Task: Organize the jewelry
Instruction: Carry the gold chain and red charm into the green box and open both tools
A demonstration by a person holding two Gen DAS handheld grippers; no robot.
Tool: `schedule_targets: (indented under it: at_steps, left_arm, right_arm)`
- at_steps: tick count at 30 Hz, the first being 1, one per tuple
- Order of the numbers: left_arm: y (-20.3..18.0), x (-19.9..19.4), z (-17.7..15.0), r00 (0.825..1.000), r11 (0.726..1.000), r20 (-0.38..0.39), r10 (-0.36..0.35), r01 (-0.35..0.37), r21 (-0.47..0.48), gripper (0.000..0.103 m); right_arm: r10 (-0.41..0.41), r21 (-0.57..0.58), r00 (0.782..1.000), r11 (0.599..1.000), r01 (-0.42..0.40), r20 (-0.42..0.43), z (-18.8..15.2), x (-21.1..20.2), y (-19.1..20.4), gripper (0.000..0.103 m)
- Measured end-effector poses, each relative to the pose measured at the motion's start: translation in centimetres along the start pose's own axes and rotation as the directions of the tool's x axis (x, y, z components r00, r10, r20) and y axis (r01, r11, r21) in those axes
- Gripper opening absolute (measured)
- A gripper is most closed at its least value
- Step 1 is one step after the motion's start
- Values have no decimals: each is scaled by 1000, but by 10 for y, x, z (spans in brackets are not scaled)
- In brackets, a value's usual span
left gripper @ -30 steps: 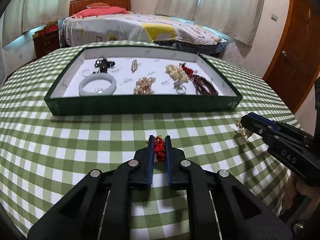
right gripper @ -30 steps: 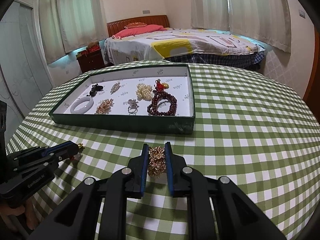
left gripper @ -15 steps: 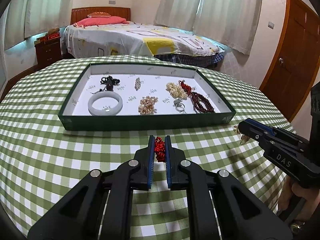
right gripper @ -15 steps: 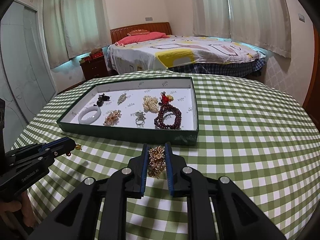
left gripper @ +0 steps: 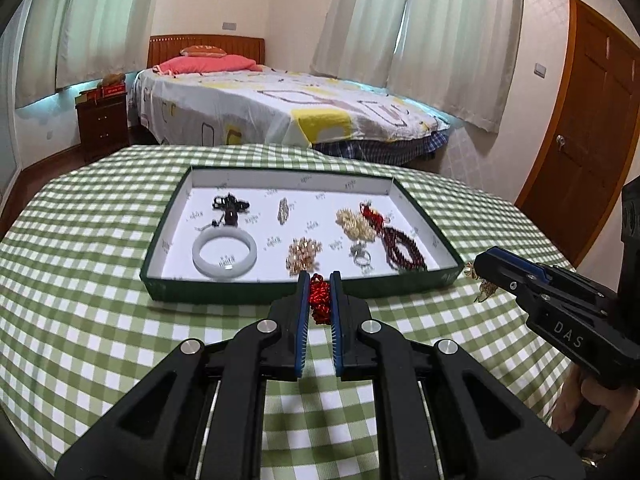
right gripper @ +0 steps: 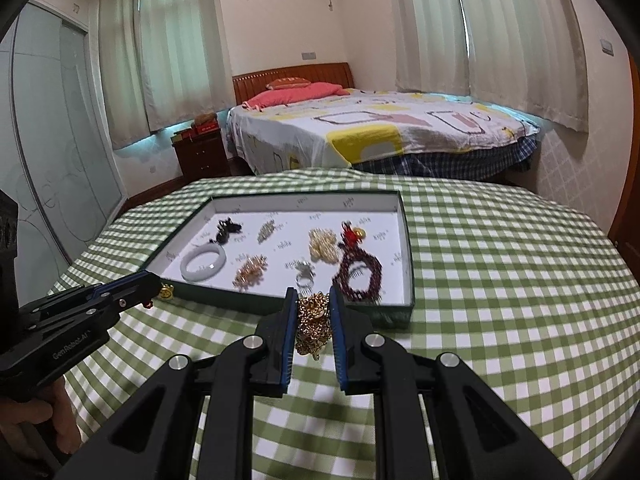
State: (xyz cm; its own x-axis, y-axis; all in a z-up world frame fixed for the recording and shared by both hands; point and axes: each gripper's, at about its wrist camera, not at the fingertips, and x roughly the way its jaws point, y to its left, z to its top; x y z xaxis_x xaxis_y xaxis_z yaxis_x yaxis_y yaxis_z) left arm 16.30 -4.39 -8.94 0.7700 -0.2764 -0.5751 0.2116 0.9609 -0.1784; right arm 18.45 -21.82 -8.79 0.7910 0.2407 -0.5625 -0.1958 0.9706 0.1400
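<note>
Both loads held just short of the tray's near wall.
Left hand-held gripper (left gripper: 319, 294) pinches red bead bundle (left gripper: 319, 299), right hand-held gripper (right gripper: 313, 312) pinches gold chain clump (right gripper: 312, 322); shallow green white-lined tray (left gripper: 256, 290) lies straight ahead, long axis crosswise.

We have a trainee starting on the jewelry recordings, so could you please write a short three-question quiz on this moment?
1. True or false: the left gripper is shut on a red ornament.
2. What does the right gripper hold? A) a white bangle B) a gold chain C) a silver ring
3. Fill in: the white bangle lies inside the green ____.

Key:
1. True; the red ornament sits between its fingers.
2. B; the gold chain is clamped there, while the silver ring lies in the tray.
3. Tray, near its left end as the left wrist view shows it.
</note>
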Motion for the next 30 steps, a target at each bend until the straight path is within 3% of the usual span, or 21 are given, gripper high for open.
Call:
schedule_targets:
  at_steps: [16, 30]
  left_arm:
    - [12, -9, 50, 993, 1000, 119, 17, -18, 5, 10]
    - [20, 8, 106, 969, 998, 241, 55, -56, -1, 10]
  right_arm:
    - [48, -83, 991, 996, -38, 128, 60, 4, 34, 17]
    - [83, -123, 970, 991, -56, 227, 112, 28, 49, 17]
